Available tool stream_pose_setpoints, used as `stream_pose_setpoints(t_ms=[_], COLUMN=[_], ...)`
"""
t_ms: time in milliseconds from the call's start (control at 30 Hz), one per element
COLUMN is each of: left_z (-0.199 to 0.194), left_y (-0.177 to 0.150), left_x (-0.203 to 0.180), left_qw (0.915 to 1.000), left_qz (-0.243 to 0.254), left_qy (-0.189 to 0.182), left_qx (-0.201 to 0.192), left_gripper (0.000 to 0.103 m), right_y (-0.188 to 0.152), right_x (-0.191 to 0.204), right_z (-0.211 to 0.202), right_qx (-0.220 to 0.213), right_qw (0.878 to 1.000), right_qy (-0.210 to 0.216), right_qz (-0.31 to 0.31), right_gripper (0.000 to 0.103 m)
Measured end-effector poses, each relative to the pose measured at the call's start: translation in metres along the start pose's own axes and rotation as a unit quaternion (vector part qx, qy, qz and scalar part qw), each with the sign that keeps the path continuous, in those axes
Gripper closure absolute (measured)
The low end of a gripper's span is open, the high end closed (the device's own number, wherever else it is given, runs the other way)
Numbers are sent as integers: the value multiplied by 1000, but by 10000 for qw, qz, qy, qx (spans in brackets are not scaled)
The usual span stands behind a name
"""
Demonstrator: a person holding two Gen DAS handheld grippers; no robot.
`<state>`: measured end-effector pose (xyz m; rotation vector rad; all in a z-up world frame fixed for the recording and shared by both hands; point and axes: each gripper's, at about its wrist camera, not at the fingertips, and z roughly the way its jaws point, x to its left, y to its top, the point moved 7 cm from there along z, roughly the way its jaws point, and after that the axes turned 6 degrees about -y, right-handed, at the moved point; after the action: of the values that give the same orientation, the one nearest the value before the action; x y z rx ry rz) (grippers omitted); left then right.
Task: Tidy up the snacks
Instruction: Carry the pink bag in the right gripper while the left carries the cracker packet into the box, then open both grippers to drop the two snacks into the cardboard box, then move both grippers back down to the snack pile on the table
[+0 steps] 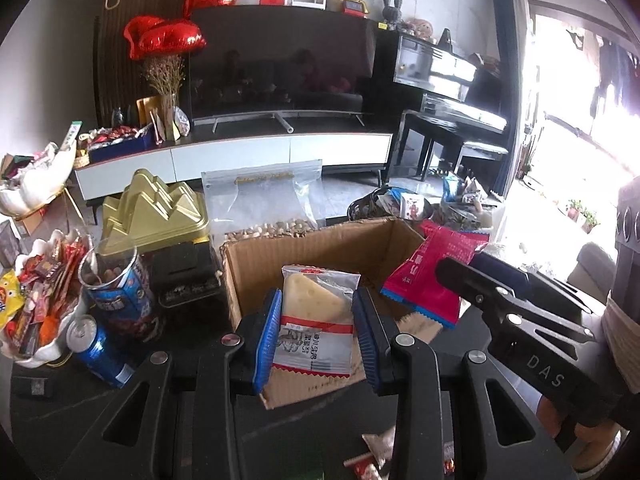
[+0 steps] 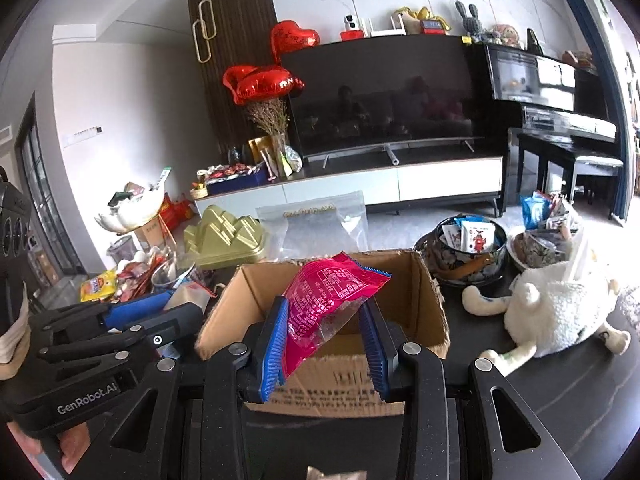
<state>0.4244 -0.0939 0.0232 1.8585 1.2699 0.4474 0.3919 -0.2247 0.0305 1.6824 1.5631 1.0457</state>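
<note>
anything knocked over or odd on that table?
Yes: a blue drink can lies on its side left of the cardboard box, by an upright snack tub. A white plush toy also sprawls on the table to the right of the box.

Home living room: television (image 2: 384, 96) on low cabinet (image 2: 392, 184), upright piano (image 2: 560, 92).

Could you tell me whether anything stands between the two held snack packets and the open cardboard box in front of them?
Nothing visible does. The left claw grips the cheese-print packet and the right claw grips the pink packet, both at the near edge of the cardboard box, whose top is open.
</note>
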Motion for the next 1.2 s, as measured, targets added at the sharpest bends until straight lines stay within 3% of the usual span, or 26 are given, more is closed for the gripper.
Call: stream_pose_setpoints(t_ms=[167, 200, 267, 467, 800, 1200], left_z=[19, 21, 21, 3, -54, -104], left_y=[10, 11, 11, 1, -25, -80], left_x=[8, 10, 14, 15, -6, -9], left_qw=[9999, 9998, 9994, 9987, 9982, 9960], left_qz=[-69, -78, -86, -100, -118, -114], left_qy=[63, 139, 299, 481, 535, 819], left_qx=[-76, -90, -139, -158, -264, -339], left_gripper=[64, 51, 39, 34, 33, 32], right_y=[4, 4, 3, -4, -23, -73], right_x=[-4, -4, -6, -11, 4, 30], right_z=[25, 30, 34, 24, -30, -68], right_qx=[111, 132, 174, 155, 72, 372], right_qw=[9999, 9999, 9998, 9996, 9999, 9983], right_qy=[32, 38, -23, -229, 48, 317], right_qz=[28, 48, 50, -43, -130, -323], right_gripper=[65, 60, 54, 50, 49, 49])
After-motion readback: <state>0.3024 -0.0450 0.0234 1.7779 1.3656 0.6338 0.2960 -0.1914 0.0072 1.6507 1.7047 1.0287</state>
